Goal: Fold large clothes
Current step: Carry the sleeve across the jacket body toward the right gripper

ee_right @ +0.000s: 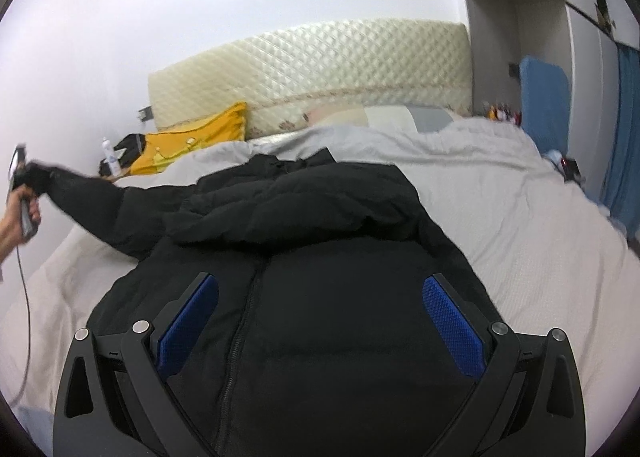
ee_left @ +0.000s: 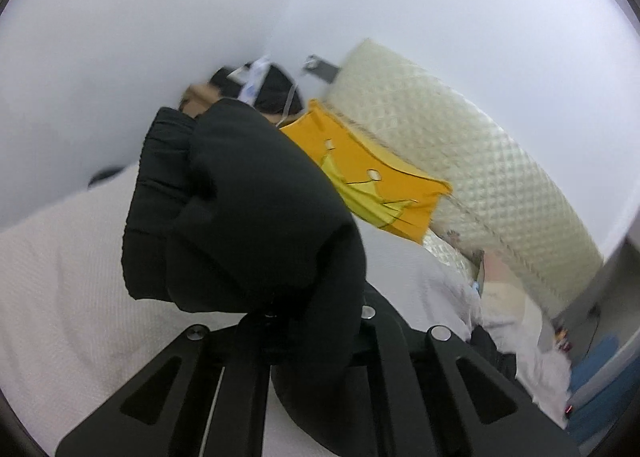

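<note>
A black puffer jacket (ee_right: 332, 225) lies front up on the bed, its zip running towards me and its hood bunched at the top. My right gripper (ee_right: 320, 317) hovers low over the jacket's body, open, with both blue pads (ee_right: 188, 321) clear of the fabric. The left sleeve (ee_right: 92, 193) is stretched out and lifted to the far left, where a hand holds my left gripper (ee_right: 28, 173) shut on the cuff. In the left wrist view the sleeve (ee_left: 248, 197) bulges over the left gripper (ee_left: 276, 321) and hides its fingertips.
A pale bedcover (ee_right: 500, 217) lies under the jacket. A quilted cream mattress (ee_right: 312, 69) leans on the wall behind, with a yellow pillow (ee_right: 192, 141) beside it. A spray bottle (ee_right: 109, 155) and dark items sit at the back left, a blue cushion (ee_right: 544, 105) and clutter at the right.
</note>
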